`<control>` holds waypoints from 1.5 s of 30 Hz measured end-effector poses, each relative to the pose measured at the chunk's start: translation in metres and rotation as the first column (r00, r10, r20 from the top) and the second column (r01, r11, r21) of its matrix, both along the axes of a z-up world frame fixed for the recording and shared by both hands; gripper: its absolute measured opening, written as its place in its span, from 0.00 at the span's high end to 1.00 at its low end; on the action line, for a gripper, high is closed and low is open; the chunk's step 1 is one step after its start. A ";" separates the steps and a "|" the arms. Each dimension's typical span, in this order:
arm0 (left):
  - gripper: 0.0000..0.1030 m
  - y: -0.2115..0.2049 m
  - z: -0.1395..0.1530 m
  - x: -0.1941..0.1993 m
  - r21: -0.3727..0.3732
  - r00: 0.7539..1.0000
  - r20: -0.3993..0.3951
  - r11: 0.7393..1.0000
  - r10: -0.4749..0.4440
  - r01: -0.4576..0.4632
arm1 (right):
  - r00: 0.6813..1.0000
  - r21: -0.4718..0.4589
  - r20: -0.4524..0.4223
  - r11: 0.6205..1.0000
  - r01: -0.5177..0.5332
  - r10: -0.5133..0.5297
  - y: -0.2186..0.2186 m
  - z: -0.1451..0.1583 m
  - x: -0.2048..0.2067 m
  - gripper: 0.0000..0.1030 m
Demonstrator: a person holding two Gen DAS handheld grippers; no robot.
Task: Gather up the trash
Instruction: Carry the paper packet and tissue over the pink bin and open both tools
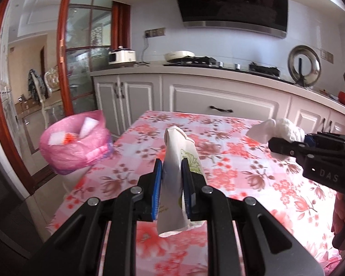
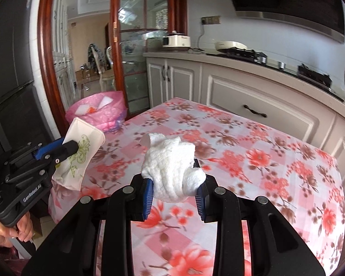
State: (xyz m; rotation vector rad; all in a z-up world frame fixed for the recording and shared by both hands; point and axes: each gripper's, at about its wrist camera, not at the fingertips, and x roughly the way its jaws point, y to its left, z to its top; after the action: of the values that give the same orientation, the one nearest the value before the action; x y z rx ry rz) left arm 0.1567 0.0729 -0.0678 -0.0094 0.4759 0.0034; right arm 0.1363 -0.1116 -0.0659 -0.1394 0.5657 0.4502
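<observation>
We have the left hand-held gripper (image 1: 171, 179) up over the floral worktop (image 1: 253, 161), its blue pads pinching a flattened paper cup (image 1: 174, 151) with a green leaf print, the cup standing upright between the jaws with its lower end hanging below them. Off to the right, the right hand-held gripper (image 2: 174, 186) is clamped on a crumpled white paper towel (image 2: 170, 161), the wad bulging above and in front of its blue pads. From the right wrist view we catch the left tool from the side, the cup (image 2: 80, 151) held clear of the tablecloth, and a hand (image 2: 11, 230) wrapped round its handle at the lower left. Beyond the worktop's far left corner sits the bin lined with a pink bag (image 1: 76, 142), with white scraps and something orange already lying inside. Both pieces of trash are raised off the cloth, well apart from each other, and neither is over the bin. Behind runs the kitchen counter (image 1: 195, 69) with a gas hob (image 1: 209, 61) and a white rice cooker (image 1: 122, 56).
</observation>
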 end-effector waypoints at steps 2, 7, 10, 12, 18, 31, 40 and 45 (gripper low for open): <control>0.84 0.013 0.001 0.000 -0.001 1.000 0.004 1.000 0.028 -0.028 | 1.000 -0.009 0.003 1.000 -0.020 0.020 0.012 0.001 0.002 0.71; 0.84 0.040 0.004 0.004 0.003 0.996 0.017 0.996 0.088 -0.088 | 0.998 -0.013 0.013 0.998 -0.067 0.067 0.044 0.005 0.017 0.71; 0.84 0.055 0.007 0.009 0.018 0.993 0.029 0.993 0.118 -0.118 | 0.995 -0.016 0.017 0.995 -0.097 0.097 0.064 0.007 0.028 0.71; 0.84 0.066 0.009 0.016 0.020 0.990 0.031 0.991 0.134 -0.135 | 0.992 -0.018 0.012 0.992 -0.122 0.122 0.079 0.007 0.037 0.71; 0.84 0.104 0.018 0.036 0.019 0.979 0.046 0.980 0.198 -0.199 | 0.982 -0.007 0.012 0.982 -0.190 0.190 0.123 0.011 0.067 0.71; 0.84 0.198 0.039 0.107 0.038 0.956 0.062 0.956 0.287 -0.290 | 0.948 0.028 -0.006 0.948 -0.317 0.317 0.210 0.015 0.132 0.71; 0.84 0.272 0.030 0.180 0.063 0.941 0.018 0.939 0.339 -0.339 | 0.925 0.034 -0.023 0.925 -0.378 0.379 0.262 0.006 0.171 0.71; 0.83 0.291 0.025 0.216 0.072 0.941 0.009 0.938 0.338 -0.338 | 0.919 0.057 -0.036 0.919 -0.390 0.392 0.282 -0.001 0.195 0.71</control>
State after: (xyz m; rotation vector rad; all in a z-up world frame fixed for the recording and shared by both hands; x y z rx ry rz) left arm 0.3729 0.3639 -0.0427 -0.0198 0.4729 0.3596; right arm 0.3315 0.1702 -0.0665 -0.1970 0.5734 0.8588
